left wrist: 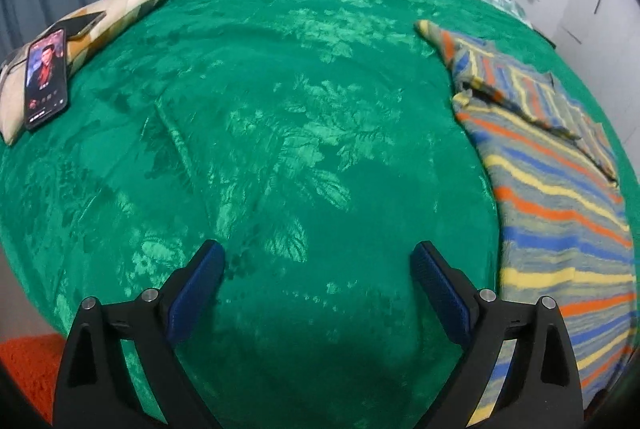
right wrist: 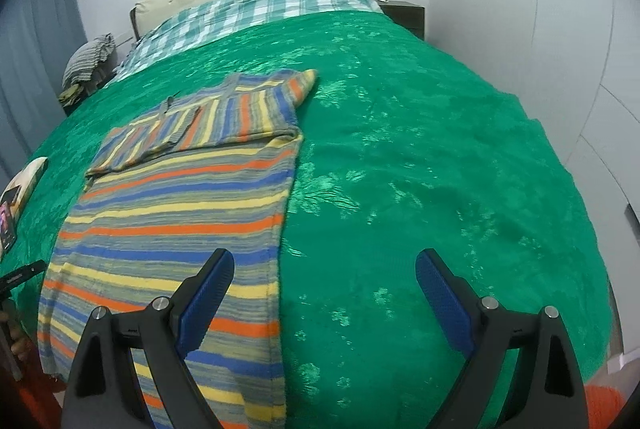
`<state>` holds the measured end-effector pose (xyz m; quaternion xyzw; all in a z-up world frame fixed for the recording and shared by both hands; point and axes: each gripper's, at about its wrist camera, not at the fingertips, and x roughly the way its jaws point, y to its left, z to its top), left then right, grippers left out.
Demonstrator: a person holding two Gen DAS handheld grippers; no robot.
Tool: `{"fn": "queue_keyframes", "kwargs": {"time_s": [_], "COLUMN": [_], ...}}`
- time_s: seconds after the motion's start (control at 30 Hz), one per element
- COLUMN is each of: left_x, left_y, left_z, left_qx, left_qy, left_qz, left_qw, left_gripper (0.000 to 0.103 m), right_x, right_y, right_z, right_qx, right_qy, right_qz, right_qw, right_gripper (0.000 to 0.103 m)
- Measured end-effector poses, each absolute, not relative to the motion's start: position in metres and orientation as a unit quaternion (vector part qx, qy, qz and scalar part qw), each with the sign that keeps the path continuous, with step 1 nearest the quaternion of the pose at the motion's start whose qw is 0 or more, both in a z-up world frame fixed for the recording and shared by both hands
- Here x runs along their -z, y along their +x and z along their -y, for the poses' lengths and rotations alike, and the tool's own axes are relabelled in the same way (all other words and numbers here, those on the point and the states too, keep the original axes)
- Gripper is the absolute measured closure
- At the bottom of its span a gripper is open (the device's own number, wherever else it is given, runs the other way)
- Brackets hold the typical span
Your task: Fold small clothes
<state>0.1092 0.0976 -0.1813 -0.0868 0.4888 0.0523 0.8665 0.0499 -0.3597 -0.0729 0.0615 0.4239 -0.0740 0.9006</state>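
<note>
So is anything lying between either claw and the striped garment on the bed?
Nothing visible. The right claw hangs open over the striped garment's near edge. Only bare green blanket separates the open left claw from it.

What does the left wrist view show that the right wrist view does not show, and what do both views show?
Only the left wrist view: the open left gripper over bare blanket, and the orange rug.

Only the right wrist view: the open right gripper above the garment's right edge, and the dark bedside cabinet.

Both: the striped knitted garment with its sleeves folded in, the green blanket, the lit phone on a small cushion.
</note>
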Motion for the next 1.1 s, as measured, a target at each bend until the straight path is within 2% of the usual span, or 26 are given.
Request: {"fn": "queue_keyframes", "kwargs": {"time_s": [0.37, 1.1], "left_x": [0.193, 0.196], "left_y": [0.106, 0.103], "left_z": [-0.093, -0.088], "left_qx": [-0.061, -0.066], "left_qy": [-0.071, -0.061], "left_qz": [-0.494, -0.491], "left_qw": [0.864, 0.867], "left_gripper": [0.001, 0.000], "right_x": [0.073, 0.077], "right_y": [0.046, 0.048], "right_z": [0.372, 0.375], "right_qx": [0.085, 0.087], "right_qy": [0.089, 0.098], "right_qz": [-0.424, -0.430], "right_qw": [0.897, 0.893], "right_gripper": [0.011, 0.011]}}
